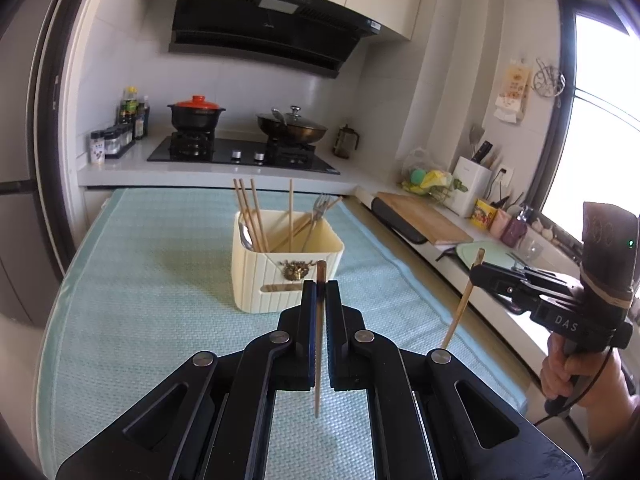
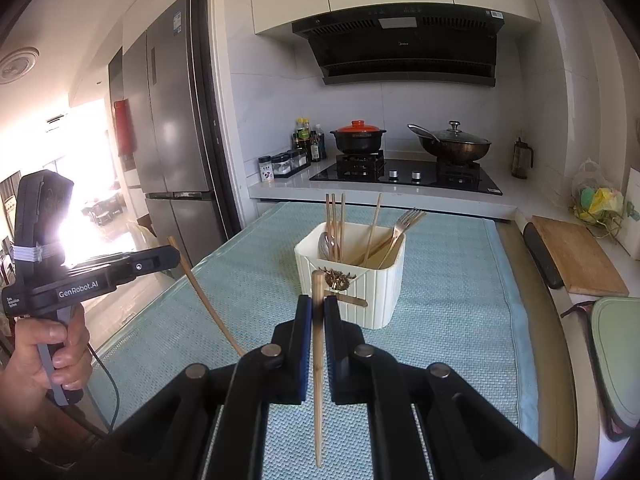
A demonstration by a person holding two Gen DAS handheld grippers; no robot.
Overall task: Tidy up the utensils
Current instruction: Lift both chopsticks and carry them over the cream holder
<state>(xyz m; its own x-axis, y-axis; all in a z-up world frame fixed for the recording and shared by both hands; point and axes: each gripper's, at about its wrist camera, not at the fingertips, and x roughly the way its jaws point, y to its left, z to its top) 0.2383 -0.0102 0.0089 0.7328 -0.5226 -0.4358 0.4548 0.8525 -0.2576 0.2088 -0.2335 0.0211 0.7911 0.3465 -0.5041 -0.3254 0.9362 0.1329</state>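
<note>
A cream ribbed utensil holder stands on the teal mat and holds several wooden chopsticks, a spoon and forks. My left gripper is shut on a wooden chopstick, held upright just in front of the holder. It also shows in the right wrist view at the left with its chopstick. My right gripper is shut on another wooden chopstick, upright, in front of the holder. It shows in the left wrist view at the right with its chopstick.
The teal mat covers the table. Behind is a stove with a red-lidded pot and a wok. A counter on the right carries a wooden cutting board and a knife block. A fridge stands at the left.
</note>
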